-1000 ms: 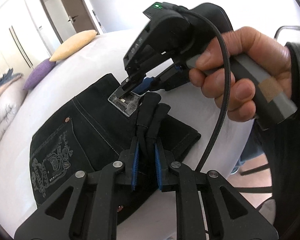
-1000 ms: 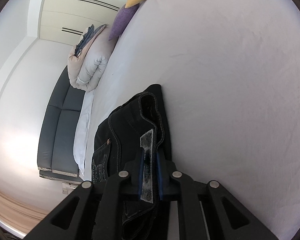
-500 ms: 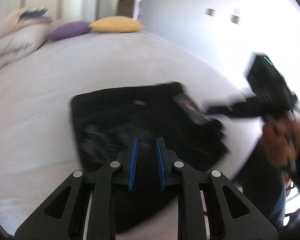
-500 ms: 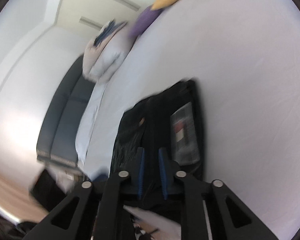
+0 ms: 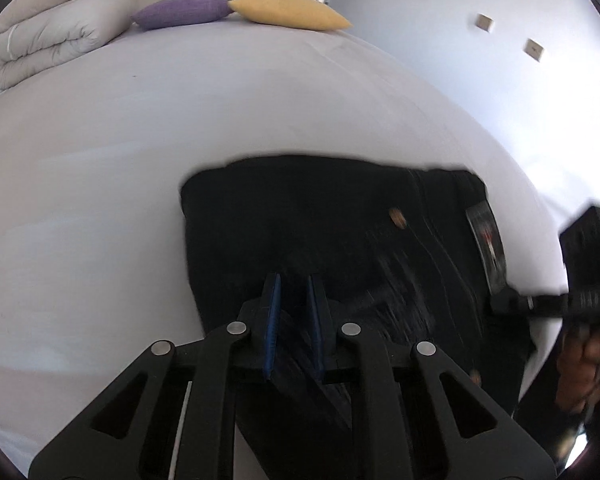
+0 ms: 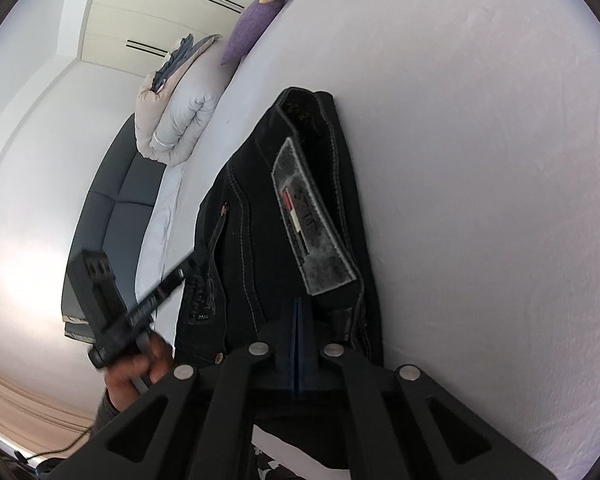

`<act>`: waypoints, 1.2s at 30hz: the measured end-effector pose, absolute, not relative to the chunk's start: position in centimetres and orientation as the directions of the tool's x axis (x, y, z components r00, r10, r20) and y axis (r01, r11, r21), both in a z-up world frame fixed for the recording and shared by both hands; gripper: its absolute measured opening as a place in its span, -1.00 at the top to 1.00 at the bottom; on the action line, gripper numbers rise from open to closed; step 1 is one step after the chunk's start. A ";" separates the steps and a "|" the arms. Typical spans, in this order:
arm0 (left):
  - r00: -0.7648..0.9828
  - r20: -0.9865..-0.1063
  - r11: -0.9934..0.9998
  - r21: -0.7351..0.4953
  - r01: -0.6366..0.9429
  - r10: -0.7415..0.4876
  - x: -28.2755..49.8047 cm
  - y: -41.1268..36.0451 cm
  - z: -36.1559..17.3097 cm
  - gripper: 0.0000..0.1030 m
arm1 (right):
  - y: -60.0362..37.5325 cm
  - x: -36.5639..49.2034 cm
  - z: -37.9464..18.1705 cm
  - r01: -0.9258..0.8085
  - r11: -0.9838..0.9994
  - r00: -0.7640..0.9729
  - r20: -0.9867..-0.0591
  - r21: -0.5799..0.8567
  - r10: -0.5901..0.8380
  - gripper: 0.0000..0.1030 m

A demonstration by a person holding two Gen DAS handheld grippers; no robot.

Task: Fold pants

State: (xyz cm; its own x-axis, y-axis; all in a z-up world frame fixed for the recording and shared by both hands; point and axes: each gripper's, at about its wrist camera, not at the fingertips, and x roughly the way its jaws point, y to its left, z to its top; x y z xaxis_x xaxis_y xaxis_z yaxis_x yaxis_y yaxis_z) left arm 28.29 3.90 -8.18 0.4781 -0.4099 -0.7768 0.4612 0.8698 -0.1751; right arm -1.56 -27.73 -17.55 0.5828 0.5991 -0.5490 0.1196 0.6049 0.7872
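Your pants (image 5: 320, 232) lie folded into a dark block on the white bed (image 5: 140, 140), near its foot edge, the edge closest to you, with bare sheet on every other side. In the right wrist view the waistband end shows, its grey patch (image 6: 312, 220) face up and a copper rivet (image 6: 224, 209) beside the pocket seam; in the left wrist view the same patch (image 5: 486, 244) sits at the right end of the fold, toward the bed's right edge. Your left gripper (image 5: 294, 320) hovers over the near edge of the pants with its blue pads a narrow gap apart; dark cloth shows between and below them, but you cannot tell whether they pinch it. Your right gripper (image 6: 299, 344) has its pads pressed together with no gap to see, just over the waistband near the belt loop; whether any cloth is caught there cannot be told. Each view catches the other tool in your hand (image 6: 136, 372), blurred. At the head of the bed lie a purple pillow (image 5: 180, 10) and a yellow pillow (image 5: 288, 10), touching, with a rolled duvet (image 5: 48, 36) at the head's left corner. A dark sofa (image 6: 100, 208) stands beyond the bed.
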 end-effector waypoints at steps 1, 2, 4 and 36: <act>0.484 -0.774 0.866 -0.159 0.475 -0.408 27.4 3.9 -8.4 0.75 | -27.8 -1.4 -17.5 0.117 0.607 0.585 -0.549 0.786 0.597 1.00; 0.489 -0.773 0.862 -0.144 0.486 -0.405 26.5 3.7 -8.8 0.75 | -27.7 -1.4 -17.6 0.115 0.610 0.588 -0.549 0.784 0.594 1.00; 0.497 -0.764 0.855 -0.134 0.501 -0.411 24.5 3.9 -8.8 0.75 | -27.7 -1.8 -17.7 0.107 0.623 0.595 -0.552 0.775 0.585 1.00; 0.545 -0.654 0.851 -0.399 0.341 -0.525 20.6 12.6 -3.9 -0.59 | -33.0 -2.8 -13.8 0.114 0.644 0.683 -0.531 0.756 0.502 -0.22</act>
State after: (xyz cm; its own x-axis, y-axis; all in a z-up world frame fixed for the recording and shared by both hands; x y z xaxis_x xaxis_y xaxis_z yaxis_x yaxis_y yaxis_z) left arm 20.62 12.56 -3.94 0.5445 -0.5248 -0.6543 0.3408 0.8512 -0.3992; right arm -2.76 -33.00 -13.75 0.6830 0.5021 -0.5305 0.1138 0.6443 0.7562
